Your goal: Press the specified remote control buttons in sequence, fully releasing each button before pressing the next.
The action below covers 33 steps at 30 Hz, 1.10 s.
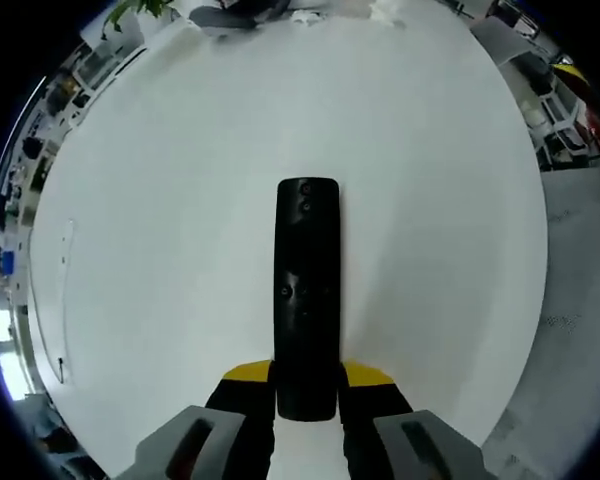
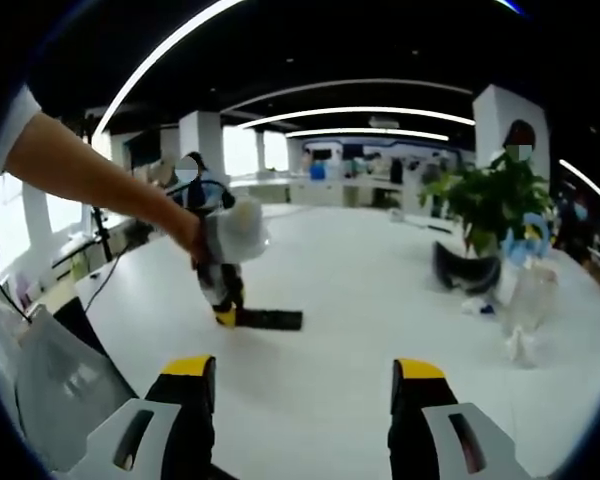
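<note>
At the centre of the left gripper view, the black remote [image 1: 307,300] lies on the white desk [image 1: 160,250], its near end clamped between the left gripper [image 1: 307,400] jaws. In the right gripper view, the right gripper [image 2: 302,385] jaws stand wide and empty at lower centre.

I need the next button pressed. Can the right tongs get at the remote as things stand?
Probably yes. The right tongs stand open, back from the remote, with bare white table between. The left tongs hold one end; the rest lies free.
</note>
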Each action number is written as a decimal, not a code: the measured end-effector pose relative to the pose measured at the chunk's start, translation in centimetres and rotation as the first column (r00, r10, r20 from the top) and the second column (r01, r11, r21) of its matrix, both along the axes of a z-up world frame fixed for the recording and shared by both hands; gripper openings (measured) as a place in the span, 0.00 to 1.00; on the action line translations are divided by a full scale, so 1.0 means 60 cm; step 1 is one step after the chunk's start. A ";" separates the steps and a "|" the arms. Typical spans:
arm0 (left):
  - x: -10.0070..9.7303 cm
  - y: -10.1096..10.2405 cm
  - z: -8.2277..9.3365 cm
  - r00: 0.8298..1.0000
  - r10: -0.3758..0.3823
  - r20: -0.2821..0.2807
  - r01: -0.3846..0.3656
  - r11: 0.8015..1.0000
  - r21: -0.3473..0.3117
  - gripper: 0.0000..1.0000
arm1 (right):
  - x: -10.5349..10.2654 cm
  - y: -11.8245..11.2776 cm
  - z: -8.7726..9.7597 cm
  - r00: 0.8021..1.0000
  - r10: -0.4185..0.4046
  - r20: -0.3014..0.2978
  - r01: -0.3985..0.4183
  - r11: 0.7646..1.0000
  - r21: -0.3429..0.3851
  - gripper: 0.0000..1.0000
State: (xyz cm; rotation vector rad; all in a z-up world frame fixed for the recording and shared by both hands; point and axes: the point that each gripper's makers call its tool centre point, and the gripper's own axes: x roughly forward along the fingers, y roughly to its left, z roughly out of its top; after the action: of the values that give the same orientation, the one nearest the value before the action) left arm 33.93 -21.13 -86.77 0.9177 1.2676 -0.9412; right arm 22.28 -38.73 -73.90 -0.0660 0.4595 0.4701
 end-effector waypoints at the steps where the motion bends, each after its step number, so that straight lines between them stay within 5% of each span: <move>1: -0.002 0.000 0.000 1.000 0.004 0.002 -0.004 1.000 -0.005 0.23 | 0.000 0.000 0.000 1.000 0.002 0.001 -0.002 1.000 -0.002 0.70; 33: -0.112 0.002 0.002 0.999 -0.045 0.009 0.045 0.998 -0.044 0.23 | -0.002 -0.012 -0.011 0.999 -0.043 -0.033 0.042 0.999 -0.025 0.70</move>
State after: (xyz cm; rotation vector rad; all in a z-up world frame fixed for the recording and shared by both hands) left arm 27.20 -21.04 -86.63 0.9178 1.2194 -0.9962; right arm 22.17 -39.43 -74.58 -0.0721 0.4992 0.4246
